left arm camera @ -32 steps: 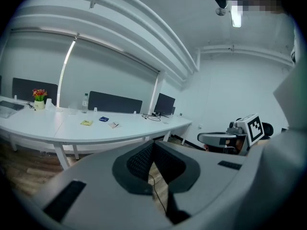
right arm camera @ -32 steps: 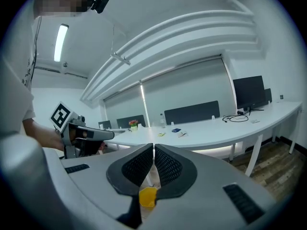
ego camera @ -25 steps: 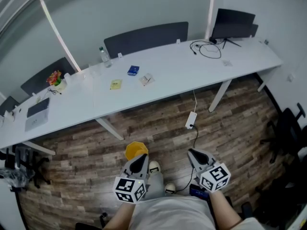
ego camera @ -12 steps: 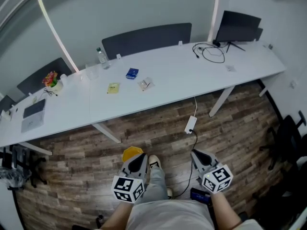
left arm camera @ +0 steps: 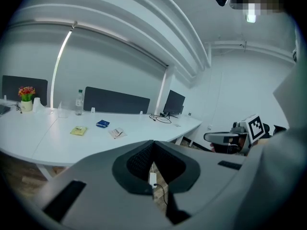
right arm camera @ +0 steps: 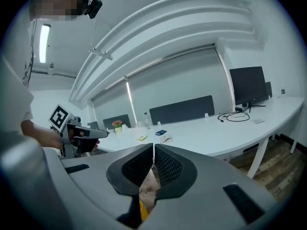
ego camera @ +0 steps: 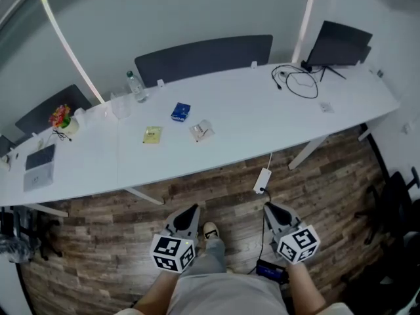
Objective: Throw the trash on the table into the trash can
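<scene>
My left tongs (ego camera: 192, 210) sit at 7 o'clock and my right tongs (ego camera: 270, 208) at 5 o'clock. Both are held low before my torso, pointing toward 12 and tipped slightly down, jaws closed, nothing between them.

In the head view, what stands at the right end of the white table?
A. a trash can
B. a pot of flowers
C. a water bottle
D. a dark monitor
D: the dark monitor stands at the right end of the table; the flowers and water bottle are toward its left.
</scene>
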`<action>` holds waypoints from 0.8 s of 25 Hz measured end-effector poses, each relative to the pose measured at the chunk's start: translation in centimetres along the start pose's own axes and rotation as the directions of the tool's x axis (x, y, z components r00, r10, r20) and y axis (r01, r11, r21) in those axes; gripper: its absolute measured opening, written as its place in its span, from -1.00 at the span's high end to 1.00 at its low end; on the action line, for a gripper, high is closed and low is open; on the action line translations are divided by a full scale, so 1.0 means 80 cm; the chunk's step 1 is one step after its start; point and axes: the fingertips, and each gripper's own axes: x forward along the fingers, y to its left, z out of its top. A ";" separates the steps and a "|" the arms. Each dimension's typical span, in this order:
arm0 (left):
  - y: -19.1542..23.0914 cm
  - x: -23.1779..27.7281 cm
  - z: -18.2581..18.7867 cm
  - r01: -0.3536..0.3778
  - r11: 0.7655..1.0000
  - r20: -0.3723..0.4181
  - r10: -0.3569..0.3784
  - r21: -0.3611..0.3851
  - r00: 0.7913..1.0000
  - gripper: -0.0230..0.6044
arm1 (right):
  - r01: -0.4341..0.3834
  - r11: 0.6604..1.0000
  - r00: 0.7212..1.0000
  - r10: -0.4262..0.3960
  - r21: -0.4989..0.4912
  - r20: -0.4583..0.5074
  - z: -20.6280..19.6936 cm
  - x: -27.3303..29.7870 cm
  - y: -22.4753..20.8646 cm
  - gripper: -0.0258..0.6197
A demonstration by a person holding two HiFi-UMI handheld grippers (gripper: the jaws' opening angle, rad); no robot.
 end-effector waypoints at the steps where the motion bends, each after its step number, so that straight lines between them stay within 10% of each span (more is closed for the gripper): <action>1: 0.008 0.012 0.009 0.004 1.000 0.002 -0.004 0.001 1.000 0.92 | 0.003 1.000 1.000 -0.003 -0.006 -0.002 0.007 0.013 -0.008 0.82; 20: 0.121 0.127 0.117 0.017 1.000 0.063 -0.017 -0.013 0.998 0.92 | 0.009 0.998 1.000 -0.010 -0.068 -0.009 0.107 0.178 -0.079 0.82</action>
